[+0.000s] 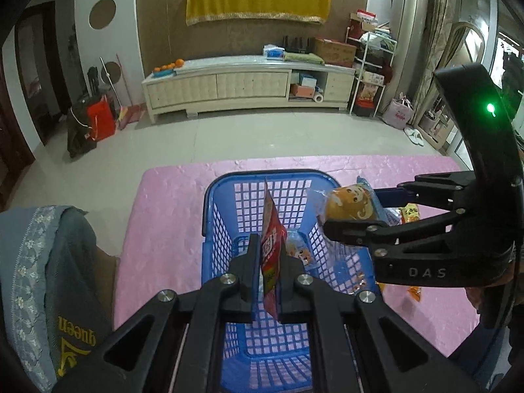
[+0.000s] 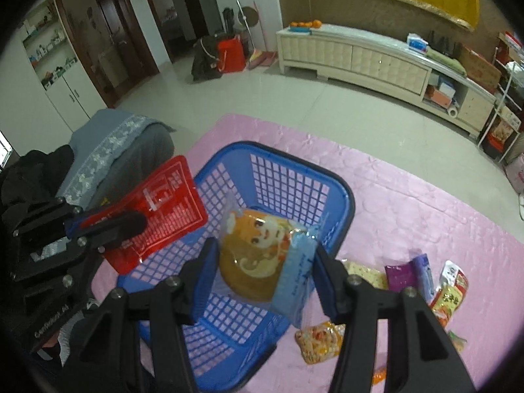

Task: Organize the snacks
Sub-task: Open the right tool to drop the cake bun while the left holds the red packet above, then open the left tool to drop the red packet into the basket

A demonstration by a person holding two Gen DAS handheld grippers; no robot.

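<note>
A blue mesh basket [image 1: 222,196] [image 2: 340,196] stands on the pink table cover. My left gripper [image 1: 268,262] is shut on a red snack packet [image 1: 271,239] [image 2: 157,209] and holds it edge-on above the basket. My right gripper [image 2: 265,262] [image 1: 350,213] is shut on a clear bag with a brown bun and a cartoon face [image 2: 258,255] [image 1: 350,203], held over the basket's right rim. A small light-blue cartoon packet [image 1: 299,249] lies inside the basket.
Several loose snack packets lie on the pink cover [image 2: 409,196] right of the basket: a purple one [image 2: 407,273], a red-yellow one [image 2: 450,294], an orange one [image 2: 319,340]. A grey cloth-covered chair [image 1: 39,262] stands left of the table.
</note>
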